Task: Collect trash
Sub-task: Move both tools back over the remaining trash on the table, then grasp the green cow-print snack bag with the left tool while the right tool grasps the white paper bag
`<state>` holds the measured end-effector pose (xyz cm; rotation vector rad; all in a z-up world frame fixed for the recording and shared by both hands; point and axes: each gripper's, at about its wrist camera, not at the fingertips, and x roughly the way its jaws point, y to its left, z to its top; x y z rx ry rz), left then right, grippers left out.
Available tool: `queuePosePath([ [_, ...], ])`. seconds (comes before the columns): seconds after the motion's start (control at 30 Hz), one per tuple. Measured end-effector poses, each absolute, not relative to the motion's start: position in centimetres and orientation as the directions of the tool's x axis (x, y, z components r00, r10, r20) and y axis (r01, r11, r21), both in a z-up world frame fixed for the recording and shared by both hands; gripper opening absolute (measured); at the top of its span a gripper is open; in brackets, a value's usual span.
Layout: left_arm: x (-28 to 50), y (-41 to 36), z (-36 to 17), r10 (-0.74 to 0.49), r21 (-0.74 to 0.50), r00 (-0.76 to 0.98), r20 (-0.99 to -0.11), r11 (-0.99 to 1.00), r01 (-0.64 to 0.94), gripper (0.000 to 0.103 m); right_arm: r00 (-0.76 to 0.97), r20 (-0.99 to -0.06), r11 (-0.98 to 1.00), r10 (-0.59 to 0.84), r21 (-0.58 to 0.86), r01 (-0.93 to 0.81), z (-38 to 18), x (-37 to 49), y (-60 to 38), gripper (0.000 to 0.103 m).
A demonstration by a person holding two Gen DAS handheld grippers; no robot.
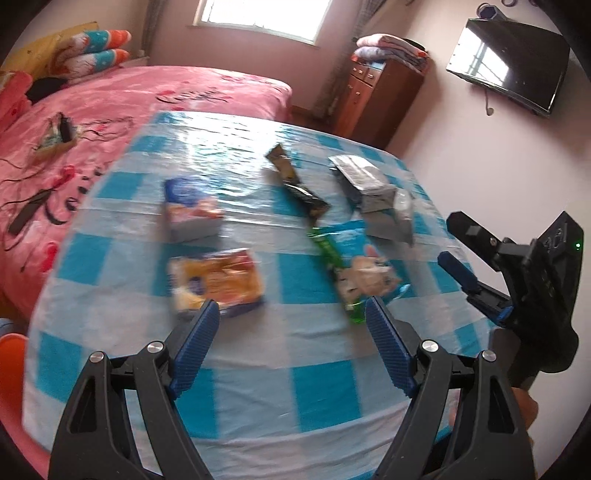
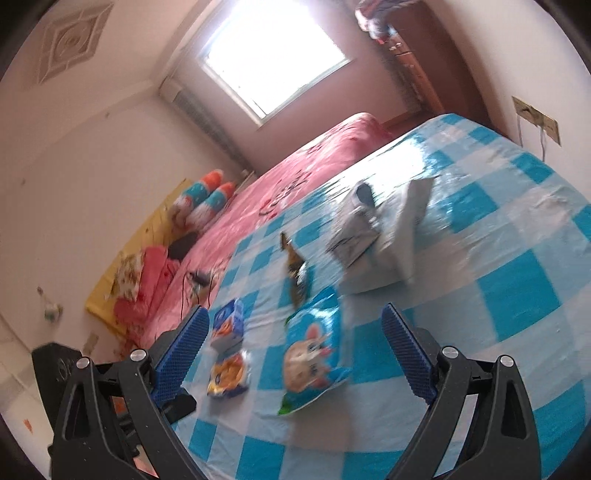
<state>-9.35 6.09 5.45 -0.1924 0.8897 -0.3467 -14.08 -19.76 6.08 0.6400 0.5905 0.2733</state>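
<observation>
On the bench (image 1: 258,369), over its blue checked cloth, lay the trash: a rabbit snack bag (image 1: 365,273), a yellow packet (image 1: 218,284), a blue box (image 1: 192,214), a dark wrapper (image 1: 295,184) and silver bags (image 1: 369,184); the left gripper (image 1: 291,314) and right gripper (image 2: 291,325) both hung wide open above it, holding nothing.

this was a home bedroom: a bed (image 1: 147,96) under a pink printed cover with stacked pillows (image 1: 99,48), a curtained window (image 1: 258,16), a wooden cabinet (image 1: 376,92) holding folded blankets, and a wall-mounted television (image 1: 509,62).
</observation>
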Motion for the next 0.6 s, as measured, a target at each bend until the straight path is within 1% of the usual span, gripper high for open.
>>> queuePosePath([
  [0.23, -7.5, 2.3, 4.7, -0.422, -0.346, 0.532, -0.734, 0.907, 0.242, 0.082, 0.833, -0.392, 0.731, 0.389, 0.682, -0.02, 5.9, -12.8, -24.0, 0.093],
  [0.4, -6.1, 0.0, 4.3, -0.433, -0.352, 0.516, -0.739, 0.902, 0.251, 0.082, 0.839, -0.389, 0.712, 0.38, 0.702, 0.003, 5.6, -11.5, -26.0, 0.093],
  [0.47, -5.6, -0.8, 4.1, -0.425, -0.344, 0.513, -0.746, 0.905, 0.25, 0.082, 0.831, -0.392, 0.694, 0.394, 0.72, 0.01, 5.2, -10.6, -26.6, 0.089],
  [0.5, -5.2, -1.1, 4.0, -0.423, -0.341, 0.509, -0.75, 0.906, 0.25, 0.082, 0.828, -0.395, 0.688, 0.398, 0.726, 0.016, 5.0, -10.2, -26.8, 0.083],
  [0.6, -4.4, -2.1, 3.6, -0.412, -0.329, 0.502, -0.76, 0.911, 0.25, 0.082, 0.82, -0.4, 0.663, 0.409, 0.748, 0.034, 4.2, -9.3, -27.4, 0.074],
])
